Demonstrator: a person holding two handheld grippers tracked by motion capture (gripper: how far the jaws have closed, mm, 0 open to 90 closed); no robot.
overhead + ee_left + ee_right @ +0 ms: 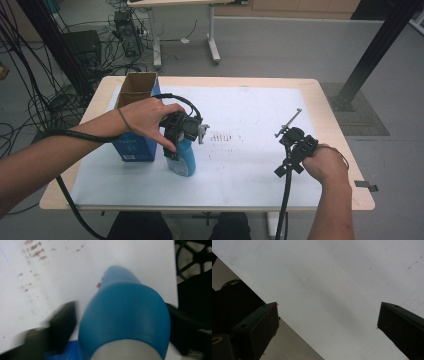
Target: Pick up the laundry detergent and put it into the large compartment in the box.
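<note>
A blue bottle (186, 162) with a pale cap stands on the white-covered table (250, 175), just right of a blue box. My left gripper (176, 145) comes down over it from above, held in a hand. In the left gripper view the bottle (125, 315) sits between the jaws. The right jaw lies against its side. The left jaw is blurred, with a thin strip of white table showing between it and the bottle. My right gripper (295, 145) is at the right of the table, and in its own view the right gripper (328, 307) is open over bare white cover.
An open-topped cardboard box (135, 145) with blue sides stands right beside the bottle, on its left. Brown specks (225, 136) mark the cover near the middle. The table's front edge (200, 206) is close to both forearms. Cables trail off the left side.
</note>
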